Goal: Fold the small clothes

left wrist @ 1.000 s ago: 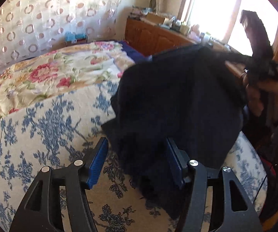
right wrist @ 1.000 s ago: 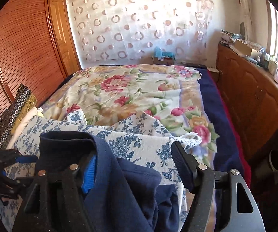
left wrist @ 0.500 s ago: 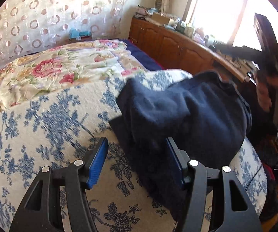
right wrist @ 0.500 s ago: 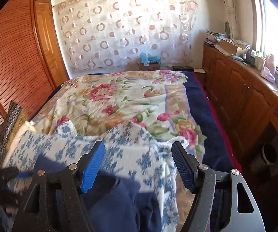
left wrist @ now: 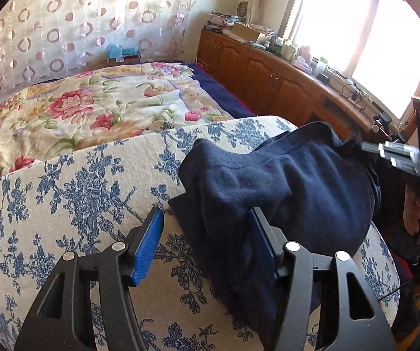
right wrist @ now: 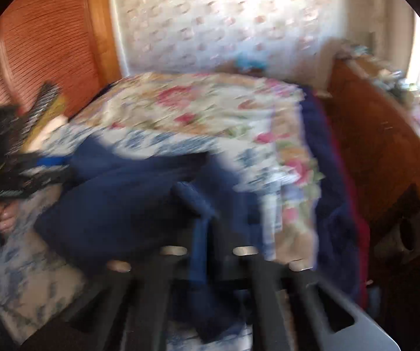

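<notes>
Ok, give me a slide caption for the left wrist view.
Open left gripper straddling the edge of a navy garment on a blue-floral cloth.

Free room and obstacles. The blue-flowered cloth (left wrist: 72, 193) lies bare to the left of the navy garment (left wrist: 283, 181), open to a hand as far as the floral bedspread (left wrist: 93, 108) behind. The garment heaps up on the right half. Beyond the bed's right edge the wooden cabinet (left wrist: 268, 73), its top cluttered, walls that side.
</notes>
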Demonstrator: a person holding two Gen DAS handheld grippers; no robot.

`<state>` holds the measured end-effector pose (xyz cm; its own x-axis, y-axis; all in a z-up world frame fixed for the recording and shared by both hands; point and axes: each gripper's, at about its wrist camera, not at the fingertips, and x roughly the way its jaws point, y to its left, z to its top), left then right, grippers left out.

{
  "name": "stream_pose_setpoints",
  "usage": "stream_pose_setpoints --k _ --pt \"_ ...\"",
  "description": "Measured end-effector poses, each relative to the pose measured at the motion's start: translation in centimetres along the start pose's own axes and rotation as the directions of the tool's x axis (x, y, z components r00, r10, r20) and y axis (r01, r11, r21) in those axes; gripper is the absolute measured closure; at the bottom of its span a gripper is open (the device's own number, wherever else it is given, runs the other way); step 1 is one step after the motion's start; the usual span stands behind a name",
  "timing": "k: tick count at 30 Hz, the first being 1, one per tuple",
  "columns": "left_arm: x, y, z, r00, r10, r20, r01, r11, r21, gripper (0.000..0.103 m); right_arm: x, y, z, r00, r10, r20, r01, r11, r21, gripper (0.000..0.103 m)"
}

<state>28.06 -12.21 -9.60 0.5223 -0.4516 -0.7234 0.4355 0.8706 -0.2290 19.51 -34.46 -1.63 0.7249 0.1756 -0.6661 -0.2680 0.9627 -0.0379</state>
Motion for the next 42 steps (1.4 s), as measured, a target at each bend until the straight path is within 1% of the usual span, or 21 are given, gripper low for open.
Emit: stream_pose_setpoints --k 1,3,5,6,7,8,9,10,12,15,19,20,22,24,25,27,29,32,35,38,42 --pt "-0.1 0.0 0.0 1.000 0.000 -0.002 0.000 1.000 0.000 0.042 -0.5 -1.2 0.2 0.998 -0.060 0.029 0.059 0.997 0.039 0.101" --pt "-0.1 0.0 0.0 1.000 0.001 -0.008 -0.001 1.000 -0.002 0.042 -1.6 -3.4 1.0 0.991 -0.114 0.069 0.103 0.985 0.135 0.101" --pt "0.0 0.2 0.0 1.000 -0.008 -0.016 0.008 1.000 -0.011 0.042 -2.8 -4.3 1.3 0.987 -0.126 0.100 0.109 0.980 0.167 0.100" --pt "0.1 0.3 0.0 1.000 -0.018 -0.023 0.017 1.000 -0.023 0.042 -3.2 -4.4 1.2 0.988 -0.115 0.104 0.096 0.981 0.171 0.093" --pt "0.5 0.6 0.1 0.999 -0.036 -0.034 0.034 0.999 -0.043 0.042 -3.5 -4.3 1.1 0.988 -0.114 0.102 0.096 0.981 0.166 0.077" --pt "0.9 0.8 0.1 0.998 -0.047 -0.046 0.044 0.997 -0.061 0.042 -3.7 -3.8 0.8 0.989 -0.112 0.100 0.095 0.983 0.157 0.065" --pt "1.3 1.1 0.1 0.996 -0.060 -0.061 0.055 0.995 -0.084 0.042 -3.7 -3.7 0.6 0.991 -0.095 0.099 0.080 0.985 0.151 0.042" --pt "1.7 1.3 0.1 0.994 -0.079 -0.072 0.071 0.992 -0.106 0.042 -3.6 -3.4 0.2 0.993 -0.068 0.097 0.053 0.987 0.149 0.033" --pt "2.3 1.4 0.1 0.992 -0.092 -0.082 0.082 0.989 -0.123 0.042 -2.6 -3.5 -0.2 0.997 -0.032 0.074 0.021 0.990 0.141 0.033" --pt "2.6 1.0 0.2 0.993 -0.083 -0.081 0.074 0.992 -0.106 0.040 -1.1 -4.4 -1.1 0.999 0.035 0.028 -0.039 0.988 0.150 0.032" --pt "2.9 0.6 0.3 0.993 -0.083 -0.084 0.075 0.993 -0.094 0.039 1.5 -5.6 -1.5 0.993 0.109 -0.041 -0.101 0.979 0.179 0.032" --pt "3.0 0.7 0.3 0.992 -0.092 -0.082 0.083 0.992 -0.098 0.041 2.3 -6.1 -1.4 0.989 0.133 -0.057 -0.120 0.975 0.186 0.032" --pt "2.9 0.8 0.4 0.987 -0.136 -0.080 0.127 0.986 -0.108 0.068 3.2 -6.8 -1.1 0.985 0.159 -0.063 -0.145 0.973 0.181 0.032" --pt "2.4 0.8 0.4 0.986 -0.150 -0.072 0.143 0.984 -0.105 0.081 3.4 -7.5 -0.5 0.981 0.183 -0.063 -0.168 0.968 0.186 0.032" --pt "2.0 0.7 0.5 0.986 -0.157 -0.058 0.151 0.984 -0.098 0.085 3.6 -7.9 -0.5 0.978 0.199 -0.066 -0.183 0.964 0.191 0.032" --pt "0.6 0.5 0.6 0.985 -0.172 -0.013 0.170 0.981 -0.092 0.087 3.8 -7.9 0.3 0.977 0.206 -0.062 -0.191 0.963 0.192 0.032" --pt "-1.4 0.3 0.9 0.980 -0.194 0.039 0.197 0.976 -0.096 0.088 2.7 -8.3 0.0 0.978 0.203 -0.056 -0.189 0.964 0.187 0.032" --pt "-4.7 0.0 1.3 0.970 -0.219 0.102 0.227 0.971 -0.076 0.089 1.9 -7.1 -0.5 0.981 0.189 -0.037 -0.180 0.969 0.168 0.031" --pt "-6.8 -0.1 1.6 0.974 -0.178 0.139 0.184 0.982 -0.034 0.089 2.4 -5.4 -0.1 0.981 0.191 -0.023 -0.186 0.973 0.137 0.022" --pt "-6.9 1.0 1.4 0.984 -0.116 0.136 0.121 0.992 -0.029 0.089 4.0 -4.5 0.0 0.983 0.178 -0.042 -0.172 0.977 0.127 0.020" --pt "-5.3 2.2 0.2 0.993 -0.082 0.088 0.085 0.996 -0.032 0.089 6.5 -4.4 0.0 0.968 0.233 -0.090 -0.218 0.964 0.150 0.020"
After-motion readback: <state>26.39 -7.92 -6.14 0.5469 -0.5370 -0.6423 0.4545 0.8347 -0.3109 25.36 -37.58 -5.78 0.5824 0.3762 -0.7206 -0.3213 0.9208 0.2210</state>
